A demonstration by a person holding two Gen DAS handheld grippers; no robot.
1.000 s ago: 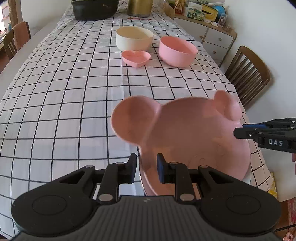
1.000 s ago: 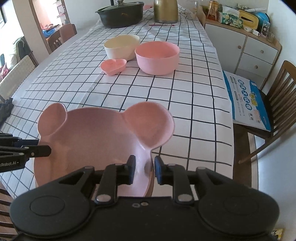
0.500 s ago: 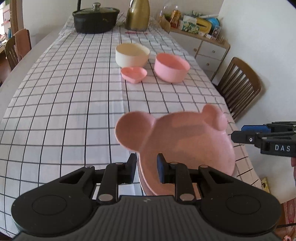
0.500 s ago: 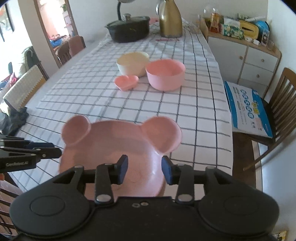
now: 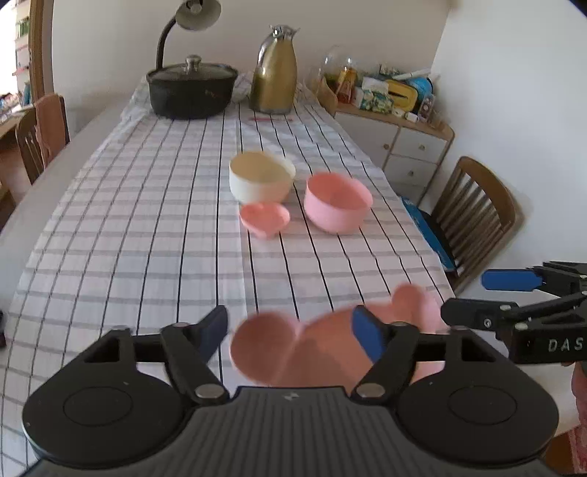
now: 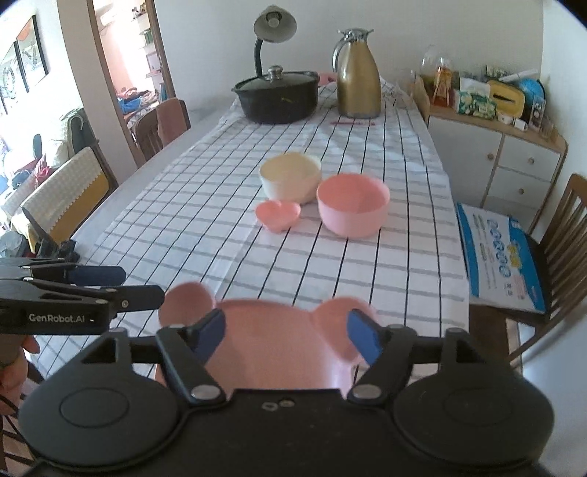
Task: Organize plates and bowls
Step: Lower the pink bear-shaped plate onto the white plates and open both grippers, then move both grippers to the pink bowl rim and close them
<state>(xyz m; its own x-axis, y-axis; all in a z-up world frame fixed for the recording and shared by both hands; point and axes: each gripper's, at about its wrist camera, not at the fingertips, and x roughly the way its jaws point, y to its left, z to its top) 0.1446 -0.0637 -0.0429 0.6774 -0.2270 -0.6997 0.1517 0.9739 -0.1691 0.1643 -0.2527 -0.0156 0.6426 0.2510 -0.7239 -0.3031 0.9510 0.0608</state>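
Observation:
A pink bear-shaped plate with two round ears [image 5: 323,352] [image 6: 271,341] lies at the table's near edge, below and between my two grippers. My left gripper [image 5: 293,334] is open and holds nothing; it also shows at the left of the right wrist view [image 6: 110,290]. My right gripper [image 6: 286,330] is open and holds nothing; it shows at the right of the left wrist view [image 5: 488,297]. Farther up the table stand a cream bowl [image 5: 261,181] [image 6: 290,178], a pink bowl [image 5: 336,202] [image 6: 352,209] and a small pink heart dish [image 5: 264,219] [image 6: 277,215], close together.
The checked tablecloth [image 6: 205,227] covers the long table. A black lidded pot [image 6: 279,97], a gold jug [image 6: 357,88] and a lamp [image 6: 273,25] stand at the far end. Wooden chairs [image 5: 473,212] and a sideboard [image 6: 495,154] flank the right side.
Both grippers opened and let go of the bear plate, then pulled back and up. The plate now lies lower in both views, at the near table edge.

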